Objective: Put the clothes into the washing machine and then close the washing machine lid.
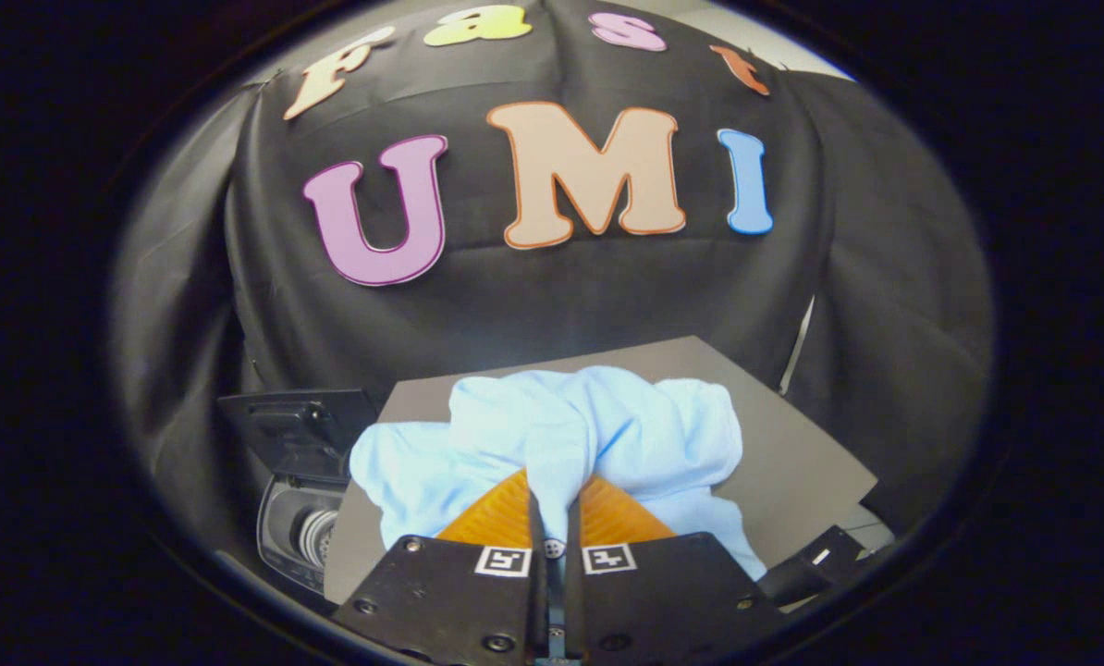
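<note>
Washing machine [300, 504] with lid [298, 427] raised, left of the worktop [797, 462], pale blue clothes [561, 435] bunched on the worktop's near-left part, claw [553, 504] pinched nearly closed on a fold of the clothes

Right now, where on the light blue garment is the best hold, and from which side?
On the raised fold at its near middle, coming from above and from the near side. The claw is already shut on such a ridge of the light blue garment, which bunches upward there, while its edges spread flat on the grey board. The open washing machine sits beside it.
</note>
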Available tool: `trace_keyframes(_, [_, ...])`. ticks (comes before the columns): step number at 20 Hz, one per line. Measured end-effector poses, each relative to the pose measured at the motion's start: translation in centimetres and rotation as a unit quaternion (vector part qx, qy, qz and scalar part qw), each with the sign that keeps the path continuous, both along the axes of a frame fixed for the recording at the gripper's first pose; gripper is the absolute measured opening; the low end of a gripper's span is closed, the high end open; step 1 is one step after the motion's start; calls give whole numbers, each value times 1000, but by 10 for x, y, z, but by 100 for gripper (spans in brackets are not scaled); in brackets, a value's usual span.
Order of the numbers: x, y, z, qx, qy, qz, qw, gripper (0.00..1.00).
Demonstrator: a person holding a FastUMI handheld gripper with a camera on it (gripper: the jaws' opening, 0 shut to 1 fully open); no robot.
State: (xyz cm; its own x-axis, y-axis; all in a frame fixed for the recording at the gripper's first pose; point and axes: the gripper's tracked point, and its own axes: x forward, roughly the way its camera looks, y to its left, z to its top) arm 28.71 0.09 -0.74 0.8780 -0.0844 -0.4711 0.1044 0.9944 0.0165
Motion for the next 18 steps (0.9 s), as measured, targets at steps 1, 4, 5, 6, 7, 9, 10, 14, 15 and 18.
trace_keyframes(1, [0, 4, 9, 1, -8, 2, 1000, 6])
trace_keyframes(4, [-1, 16, 27, -3, -21, 10, 1000, 6])
trace_keyframes(5, [-3, 20, 33, -3, -26, 11, 1000, 6])
trace_keyframes(6, [-4, 27, 39, -1, -31, 16, 999, 6])
trace_keyframes(7, [-6, 35, 43, -1, -36, 20, 999, 6])
trace_keyframes(9, [-8, 53, 53, -4, -43, 34, 998, 6])
trace_keyframes(10, [-9, 61, 57, -3, -46, 39, 998, 6])
trace_keyframes(14, [-6, 107, 67, 1, -54, 66, 996, 6])
trace_keyframes(15, [-7, 119, 67, 1, -52, 74, 996, 6])
trace_keyframes(18, [-7, 158, 68, 10, -53, 91, 994, 6])
